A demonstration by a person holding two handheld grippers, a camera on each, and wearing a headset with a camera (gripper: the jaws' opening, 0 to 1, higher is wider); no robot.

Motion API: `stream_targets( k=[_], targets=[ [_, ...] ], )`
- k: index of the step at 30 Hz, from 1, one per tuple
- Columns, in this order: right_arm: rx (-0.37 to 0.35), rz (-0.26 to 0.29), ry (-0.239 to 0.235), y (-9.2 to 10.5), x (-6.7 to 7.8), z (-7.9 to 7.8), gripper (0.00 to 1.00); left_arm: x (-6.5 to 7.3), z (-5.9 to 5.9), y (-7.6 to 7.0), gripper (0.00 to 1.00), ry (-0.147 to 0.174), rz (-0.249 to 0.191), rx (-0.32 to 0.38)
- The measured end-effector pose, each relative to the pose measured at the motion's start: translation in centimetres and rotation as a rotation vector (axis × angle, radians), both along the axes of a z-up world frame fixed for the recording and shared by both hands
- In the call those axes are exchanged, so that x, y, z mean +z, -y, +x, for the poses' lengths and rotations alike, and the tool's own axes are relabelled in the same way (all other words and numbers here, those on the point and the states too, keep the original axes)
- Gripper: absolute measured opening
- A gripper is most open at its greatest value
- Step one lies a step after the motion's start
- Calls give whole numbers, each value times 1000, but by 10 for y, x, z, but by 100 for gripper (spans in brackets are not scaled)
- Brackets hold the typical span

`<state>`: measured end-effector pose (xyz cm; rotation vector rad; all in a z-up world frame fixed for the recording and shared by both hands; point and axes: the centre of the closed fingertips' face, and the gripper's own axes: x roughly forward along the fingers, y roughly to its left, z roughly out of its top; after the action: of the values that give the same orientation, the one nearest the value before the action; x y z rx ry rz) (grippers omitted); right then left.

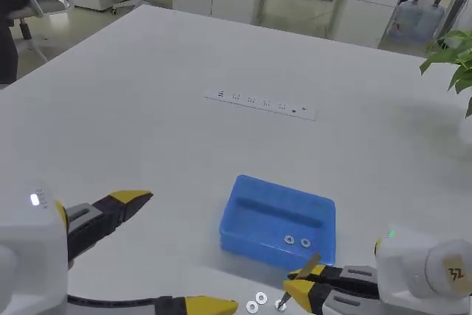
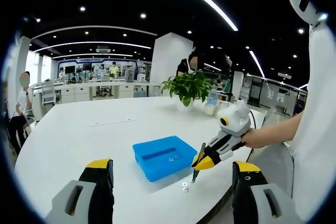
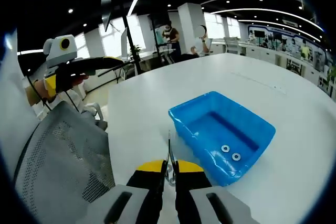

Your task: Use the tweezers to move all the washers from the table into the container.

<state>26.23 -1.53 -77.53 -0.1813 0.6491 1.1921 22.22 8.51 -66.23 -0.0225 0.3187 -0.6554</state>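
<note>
The white table (image 1: pixel 147 94) takes up most of the head view, with a flat white power strip (image 1: pixel 259 103) lying across its middle and a leafy plant (image 1: pixel 451 55) at its far right edge. In the right gripper view, a grey mesh chair back (image 3: pixel 52 156) stands just off the table's near edge.

The blue container (image 1: pixel 251 201) sits on the table close to the near edge. It is an open rectangular tray, upright.

The left gripper (image 1: pixel 193 250) is low on the left of the head view, well apart from the container. Its yellow-tipped jaws are spread wide and hold nothing. Its own view shows the same wide gap between the 2 jaws.

The right gripper (image 1: pixel 301 279) is at the near right, just in front of the container's front wall. In its own view the jaws are pressed together on the tweezers (image 3: pixel 169 145). These run forward from the jaws as a thin metal pair and point down at the table beside the container.

2 washers (image 1: pixel 289 240) lie flat inside the container near its front right corner, just beside each other. 2 more washers (image 1: pixel 261 299) lie on the table in front of the container, side by side and near the tweezer tips. There may be a 3rd right at the tips, but it is too small to be sure.
</note>
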Motion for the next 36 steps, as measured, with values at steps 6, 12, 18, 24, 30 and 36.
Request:
stream_targets(
  k=[6, 12, 18, 24, 30, 36],
  targets=[
    [46, -39, 50, -2, -3, -6, 3, -1, -4, 1, 96, -1, 6, -1],
    [47, -48, 95, -2, -4, -10, 3, 1, -11, 1, 96, 0, 10, 13],
    [-49, 13, 52, 5, 3, -7, 3, 2, -15, -5, 96, 2, 38, 39],
    [-199, 144, 37, 11, 34, 9, 3, 6, -17, -14, 95, 16, 54, 46],
    [-263, 212, 93, 7, 68, 26, 3, 6, -16, -26, 94, 23, 32, 30],
    [-318, 220, 128, -2, 76, 54, 3, -2, -9, -29, 94, 27, 24, -11]
  ],
)
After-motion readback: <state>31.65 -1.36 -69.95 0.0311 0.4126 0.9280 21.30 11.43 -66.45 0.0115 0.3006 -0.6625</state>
